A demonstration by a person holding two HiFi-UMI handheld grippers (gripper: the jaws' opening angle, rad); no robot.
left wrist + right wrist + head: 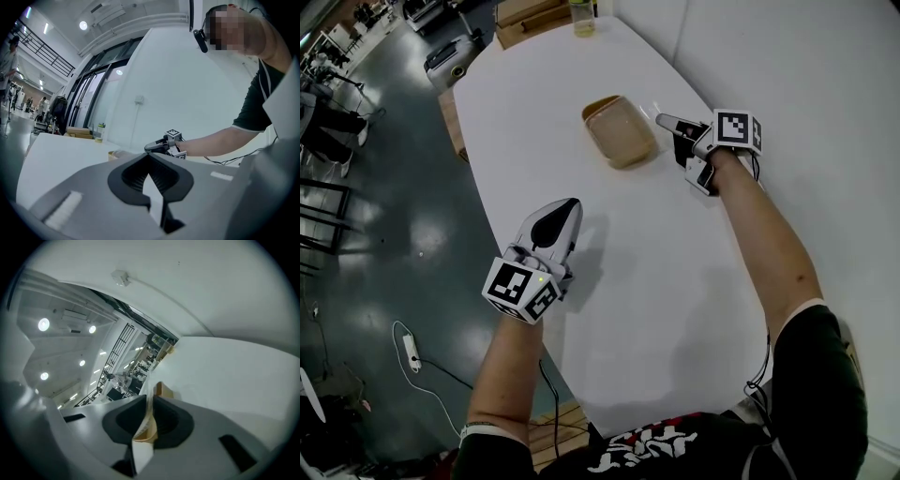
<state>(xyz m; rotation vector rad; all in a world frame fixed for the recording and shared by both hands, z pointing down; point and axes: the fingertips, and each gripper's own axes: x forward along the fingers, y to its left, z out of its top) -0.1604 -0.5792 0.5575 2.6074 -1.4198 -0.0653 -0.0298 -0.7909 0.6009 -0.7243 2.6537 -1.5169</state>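
Tan box (619, 131) lying on white table (675, 281), toward far middle, just beside right gripper (664, 118), jaws pressed together, empty. Left gripper (569, 205) near table's left edge, well apart, jaws closed too, nothing between.

Shallow tan rectangular container (620, 131) with rounded corners, flat and open-topped, toward the far right of the white table (675, 281).

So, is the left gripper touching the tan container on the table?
Apart. The head view shows a wide stretch of bare table between the left gripper and the tan container.
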